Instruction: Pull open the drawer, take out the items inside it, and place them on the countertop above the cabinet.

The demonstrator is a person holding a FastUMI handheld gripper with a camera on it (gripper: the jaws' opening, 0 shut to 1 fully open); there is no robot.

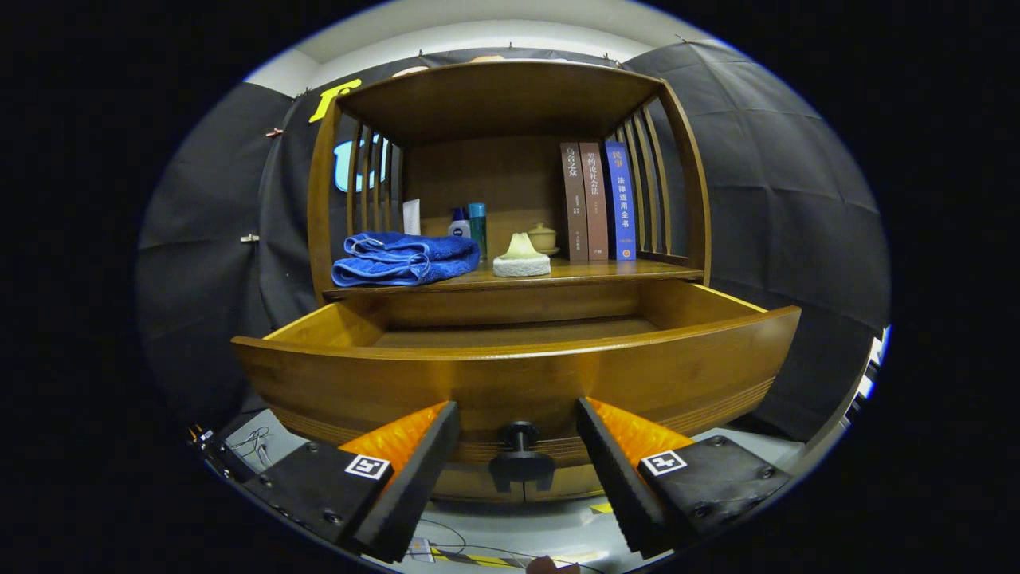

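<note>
Now | drawer (510, 375) pulled out, glossy brown wood | tool (518, 430) released, straddling knob (520, 454)

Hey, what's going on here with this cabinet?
A handheld gripper faces a wooden cabinet whose drawer stands pulled out. Its fingers are spread open on either side of the drawer's dark knob, not pressing it. The part of the drawer floor that shows looks bare. A folded blue towel and a pale sponge-like item sit on the countertop above.
</note>
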